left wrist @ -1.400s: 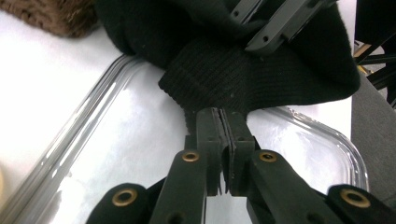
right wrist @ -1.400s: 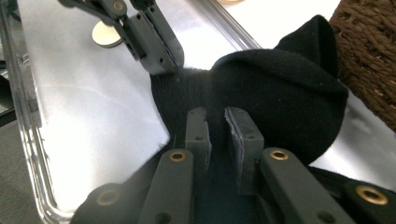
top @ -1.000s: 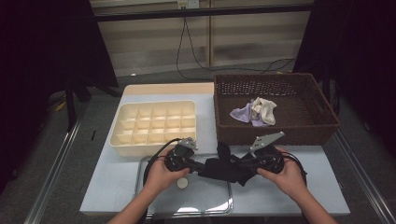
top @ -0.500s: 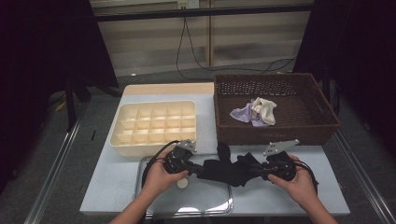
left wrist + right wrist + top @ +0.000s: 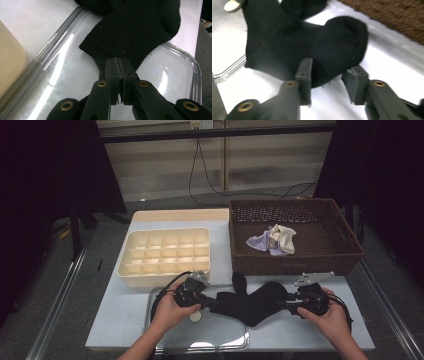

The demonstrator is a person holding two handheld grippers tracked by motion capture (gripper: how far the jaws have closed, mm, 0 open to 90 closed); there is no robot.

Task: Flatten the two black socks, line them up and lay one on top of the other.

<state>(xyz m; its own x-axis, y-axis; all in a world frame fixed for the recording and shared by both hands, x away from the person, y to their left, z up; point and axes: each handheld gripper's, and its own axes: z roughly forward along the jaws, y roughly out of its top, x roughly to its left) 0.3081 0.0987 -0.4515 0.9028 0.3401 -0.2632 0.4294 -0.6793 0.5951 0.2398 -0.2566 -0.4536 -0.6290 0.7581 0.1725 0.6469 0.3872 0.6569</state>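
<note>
A black sock (image 5: 250, 302) lies stretched out, partly on a metal tray (image 5: 210, 334) and partly on the pale table (image 5: 120, 320). My left gripper (image 5: 212, 303) is at the sock's left end. In the left gripper view this gripper (image 5: 119, 63) is shut on the edge of the ribbed cuff (image 5: 130, 37) above the tray (image 5: 50, 82). My right gripper (image 5: 283, 306) is at the sock's right end. In the right gripper view it (image 5: 328, 81) stands open, its jaws on either side of the sock's (image 5: 312, 47) near edge without pinching it.
A cream divided box (image 5: 167, 254) stands behind the tray. A brown wicker basket (image 5: 295, 266) at the back right holds a purple and a cream sock (image 5: 274, 240). A small cream round piece (image 5: 195, 316) lies on the tray by the left hand.
Both hands have come lower and moved apart, the right one to the right. The sock now lies flatter and longer between the grippers.
</note>
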